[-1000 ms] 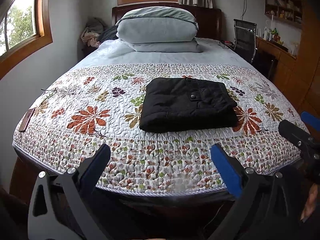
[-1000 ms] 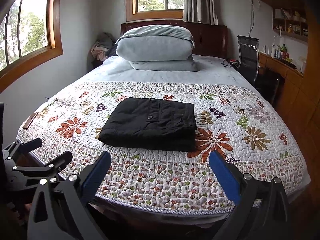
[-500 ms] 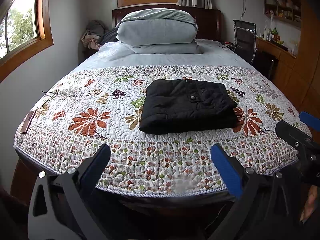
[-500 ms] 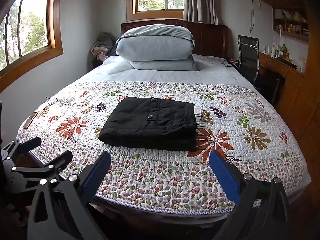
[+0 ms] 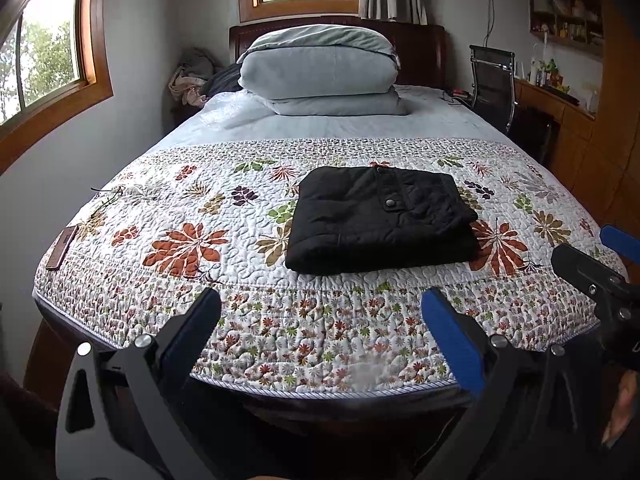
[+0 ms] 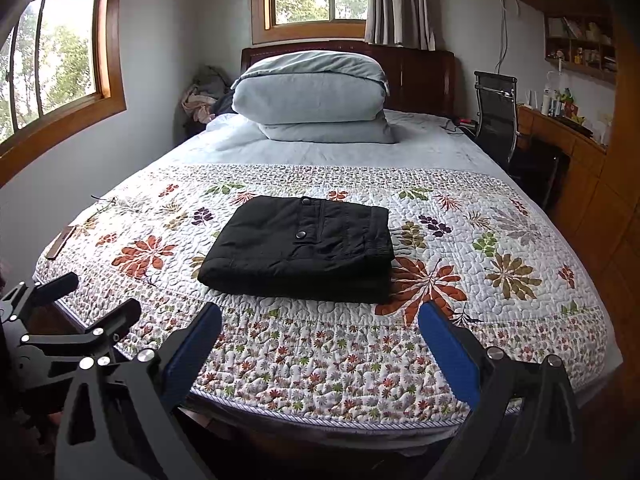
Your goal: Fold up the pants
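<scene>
Black pants (image 5: 380, 220) lie folded in a thick rectangle on the floral quilt (image 5: 192, 240), near the foot of the bed, snap pocket facing up. Left tongs (image 5: 320, 328) spread wide, empty, held off the bed's foot edge, apart from the pants. Right tongs (image 6: 320, 332) likewise spread, empty, beside the left. Two grey pillows (image 6: 312, 96) stacked at the headboard. Small brown flat object (image 5: 61, 248) at the quilt's left edge.

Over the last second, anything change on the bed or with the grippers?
Nothing visibly changed: the folded black pants lie flat on the floral quilt, and the left gripper and right gripper hang open short of the bed, holding nothing.
</scene>
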Tool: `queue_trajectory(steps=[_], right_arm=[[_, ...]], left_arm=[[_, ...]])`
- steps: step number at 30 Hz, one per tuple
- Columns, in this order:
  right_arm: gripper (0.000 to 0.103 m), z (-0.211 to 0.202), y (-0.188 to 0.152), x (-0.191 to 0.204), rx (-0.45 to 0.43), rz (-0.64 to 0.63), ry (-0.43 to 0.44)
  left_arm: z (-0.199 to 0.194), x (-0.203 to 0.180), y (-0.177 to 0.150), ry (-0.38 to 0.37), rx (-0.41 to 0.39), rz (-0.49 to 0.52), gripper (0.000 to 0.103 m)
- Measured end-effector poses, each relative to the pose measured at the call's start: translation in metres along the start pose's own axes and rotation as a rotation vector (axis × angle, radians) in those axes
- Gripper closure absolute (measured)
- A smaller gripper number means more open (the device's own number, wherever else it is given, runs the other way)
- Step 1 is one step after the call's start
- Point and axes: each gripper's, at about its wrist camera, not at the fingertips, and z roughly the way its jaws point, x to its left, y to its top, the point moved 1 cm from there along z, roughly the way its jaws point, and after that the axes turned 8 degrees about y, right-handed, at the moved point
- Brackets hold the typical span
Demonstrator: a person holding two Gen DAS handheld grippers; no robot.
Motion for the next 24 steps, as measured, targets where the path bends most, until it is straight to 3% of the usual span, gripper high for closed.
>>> queue_trajectory(steps=[24], right_arm=[[0.004,-0.0011,0.0002,0.0017,0.001,0.005,0.002]], left_arm=[[0.0007,0.0015,-0.0010,-0.004,0.023,-0.011,0.003]])
